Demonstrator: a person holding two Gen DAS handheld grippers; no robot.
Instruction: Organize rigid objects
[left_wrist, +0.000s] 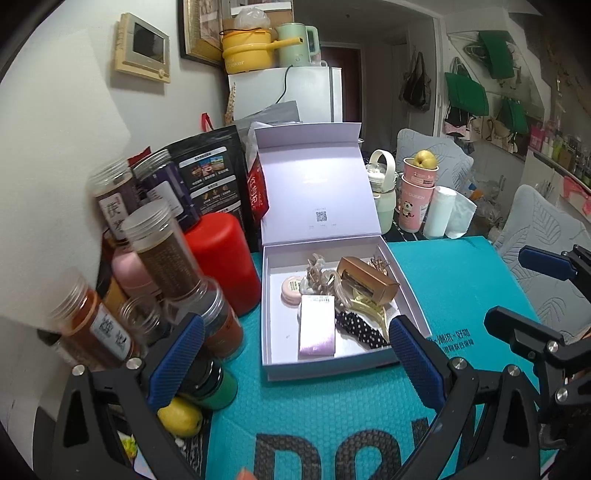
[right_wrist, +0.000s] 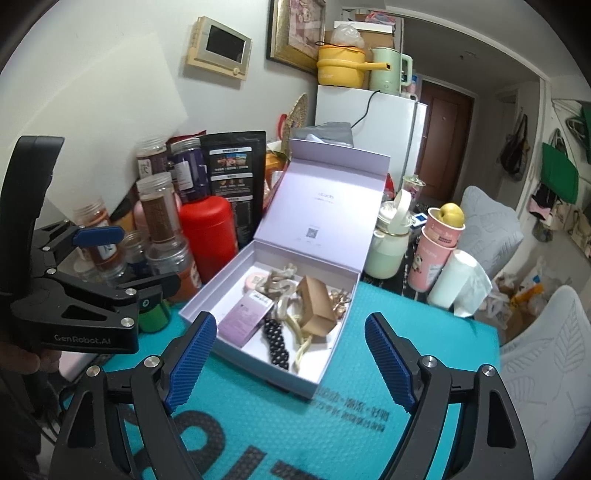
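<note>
Right wrist view shows the lilac box (right_wrist: 258, 254) lying on the teal padded mat (right_wrist: 424, 354) that covers the bench, its hinged lid (right_wrist: 325, 199) propped upright at the back so the tray is open to reach. Inside, the small rigid things are gathered together: a lilac carton (right_wrist: 245, 317) at the near left, a tan cardboard box (right_wrist: 317, 308) tilted across the middle, a round pink compact (right_wrist: 254, 281) toward the back, a dotted black hair band (right_wrist: 275, 343), a pale hair claw (right_wrist: 301, 349) and a beige scrunchie (right_wrist: 279, 282), most of them touching or overlapping. I judge the collecting largely done, since the mat around the box is bare. The right gripper (right_wrist: 290, 360) hovers just in front of the box, its blue pads spread wide with nothing between them, which reads as a release just made into the tray. The left gripper (left_wrist: 297, 356) hangs over the near edge of the same box, jaws likewise wide and empty, so neither hand blocks the lid. To the left of the box a red canister (right_wrist: 207, 236) and a crowd of clear spice jars (right_wrist: 159, 210) stand against the wall, well clear of the lid's swing. To the right, stacked pink cups (right_wrist: 437, 251) carrying a yellow fruit (right_wrist: 450, 214) stand beside a white roll (right_wrist: 452, 280).
</note>
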